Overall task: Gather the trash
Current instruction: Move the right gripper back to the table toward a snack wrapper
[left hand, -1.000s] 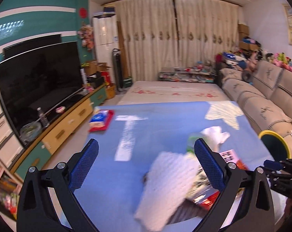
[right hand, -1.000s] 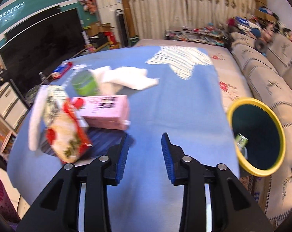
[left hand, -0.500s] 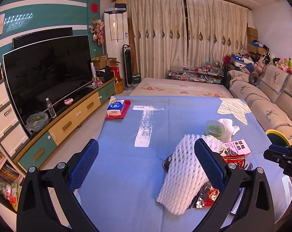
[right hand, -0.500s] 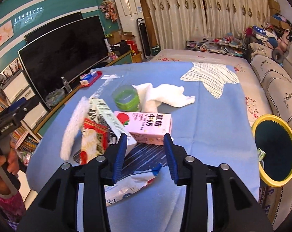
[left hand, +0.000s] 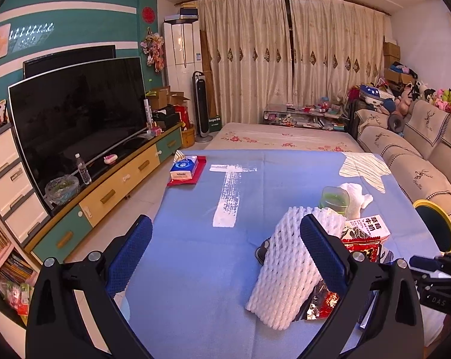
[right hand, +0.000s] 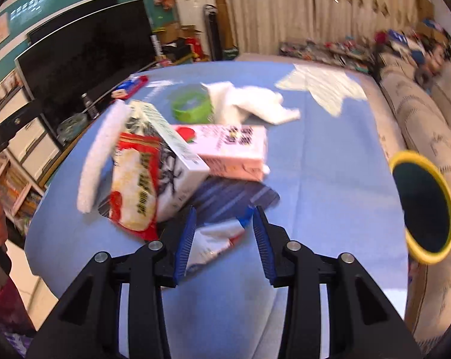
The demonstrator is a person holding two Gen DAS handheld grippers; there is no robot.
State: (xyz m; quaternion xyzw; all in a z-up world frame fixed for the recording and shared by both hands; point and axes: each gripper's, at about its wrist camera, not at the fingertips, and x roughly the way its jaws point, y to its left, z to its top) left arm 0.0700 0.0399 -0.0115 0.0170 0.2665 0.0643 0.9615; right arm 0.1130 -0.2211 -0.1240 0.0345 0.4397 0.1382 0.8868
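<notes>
Two hand-held grippers, but we judge the right hand-held gripper (right hand: 222, 239) nearer: its jaws, just spreading, straddle the white wrapper (right hand: 215, 240) slanting toward one o'clock, unpinched.

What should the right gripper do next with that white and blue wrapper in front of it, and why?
Probably ease the right gripper a little further down and forward, then close. Its jaws have just been opening and now stand apart, with the white and blue wrapper lying flat on the blue cloth between the pads, not yet pinched. The yellow-rimmed bin waits to the right for the drop.
</notes>
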